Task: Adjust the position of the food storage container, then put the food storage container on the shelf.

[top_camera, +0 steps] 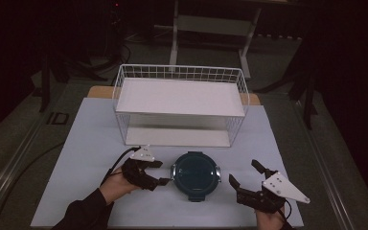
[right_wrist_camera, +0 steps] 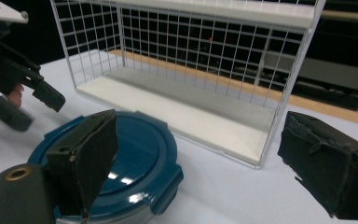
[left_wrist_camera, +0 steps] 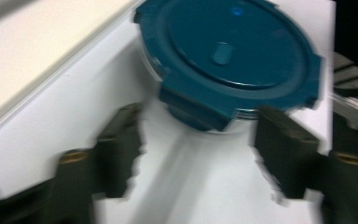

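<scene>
A round container point(top_camera: 195, 175) with a dark teal clip-on lid sits on the white table point(top_camera: 88, 143) near the front. My left gripper point(top_camera: 161, 172) stands open just to its left, jaws pointing at the container's side. In the left gripper view the container point(left_wrist_camera: 233, 51) lies beyond the spread jaws of that gripper point(left_wrist_camera: 198, 135), one lid clip just ahead of the gap and nothing pressed between the pads. My right gripper point(top_camera: 243, 171) is open to the container's right, a short gap away. Its own view shows the container point(right_wrist_camera: 140, 154) behind its left jaw, gripper point(right_wrist_camera: 200, 149) wide apart.
A white wire rack point(top_camera: 179, 103) with two white shelves stands behind the container, its open side toward me; the rack point(right_wrist_camera: 205, 70) rises close ahead in the right gripper view. The left gripper point(right_wrist_camera: 35, 109) appears at that view's left. Dark floor surrounds the table.
</scene>
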